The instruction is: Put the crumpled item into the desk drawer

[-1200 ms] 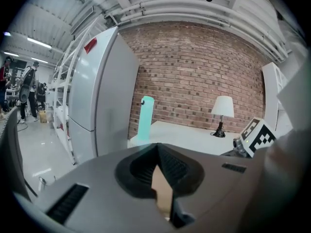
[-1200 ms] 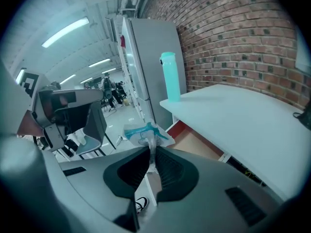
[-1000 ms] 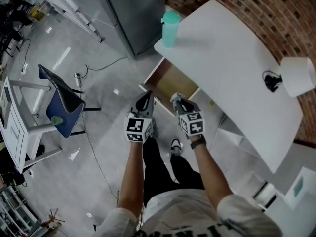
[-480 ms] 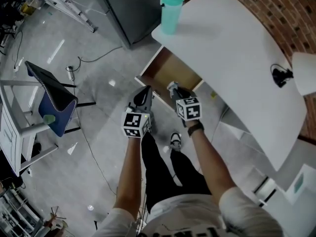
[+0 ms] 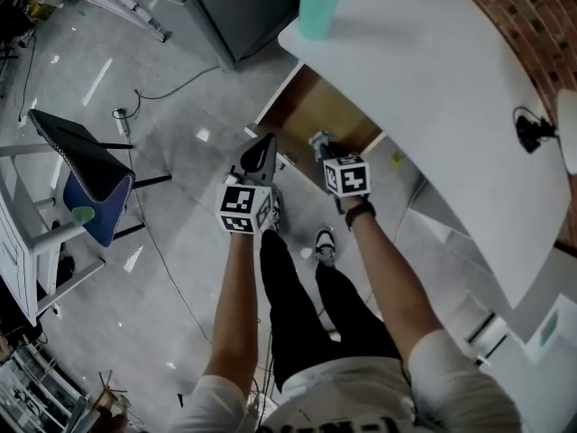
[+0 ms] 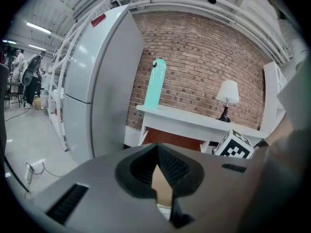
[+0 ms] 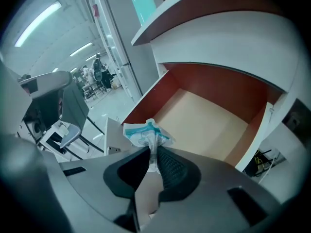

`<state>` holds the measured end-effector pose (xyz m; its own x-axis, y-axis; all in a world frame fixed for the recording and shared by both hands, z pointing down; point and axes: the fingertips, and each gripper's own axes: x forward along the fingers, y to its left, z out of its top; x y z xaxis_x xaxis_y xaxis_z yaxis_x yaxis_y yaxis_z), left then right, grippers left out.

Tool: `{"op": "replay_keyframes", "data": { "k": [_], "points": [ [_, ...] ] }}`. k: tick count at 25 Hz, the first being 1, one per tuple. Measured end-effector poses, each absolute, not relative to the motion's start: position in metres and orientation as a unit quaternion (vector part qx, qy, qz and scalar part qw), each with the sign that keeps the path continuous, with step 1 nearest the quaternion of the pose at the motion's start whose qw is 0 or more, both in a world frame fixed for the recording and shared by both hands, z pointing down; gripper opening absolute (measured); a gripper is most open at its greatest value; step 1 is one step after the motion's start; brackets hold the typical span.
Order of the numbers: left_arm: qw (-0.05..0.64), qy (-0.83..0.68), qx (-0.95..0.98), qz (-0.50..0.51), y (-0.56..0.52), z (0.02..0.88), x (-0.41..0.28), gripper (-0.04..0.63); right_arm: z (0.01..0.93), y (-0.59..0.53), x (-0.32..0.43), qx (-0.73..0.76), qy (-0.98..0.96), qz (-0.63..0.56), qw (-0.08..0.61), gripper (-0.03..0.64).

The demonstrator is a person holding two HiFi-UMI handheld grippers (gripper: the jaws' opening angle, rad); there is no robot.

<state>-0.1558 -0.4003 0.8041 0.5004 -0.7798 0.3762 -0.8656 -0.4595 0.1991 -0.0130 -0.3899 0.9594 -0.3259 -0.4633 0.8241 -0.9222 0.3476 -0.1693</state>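
1. The desk drawer (image 7: 209, 123) stands open under the white surface (image 5: 451, 79) — pale wooden floor, red-brown inner walls, white front.
2. The crumpled item (image 7: 145, 132), a thin white-and-teal wrapper, is clamped in the right tongs (image 7: 153, 155), over the drawer's front edge.
3. The left tongs (image 6: 158, 152) are closed tip to tip, holding nothing, just beside the right ones.
4. On the surface stand a smooth teal bottle (image 6: 154, 84) and a white-shaded lamp (image 6: 227, 93) — brick wall (image 6: 204, 57) behind, grey refrigerator (image 6: 92, 81) alongside.
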Motion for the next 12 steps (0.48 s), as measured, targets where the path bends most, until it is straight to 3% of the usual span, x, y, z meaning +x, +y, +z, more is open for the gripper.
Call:
{"op": "replay_keyframes", "data": {
  "k": [12],
  "points": [
    [0.189, -0.476, 0.85, 0.12, -0.418, 0.823, -0.149, -0.003, 0.996, -0.403, -0.014, 0.475, -0.709, 0.365, 0.372, 0.04]
  ]
}}
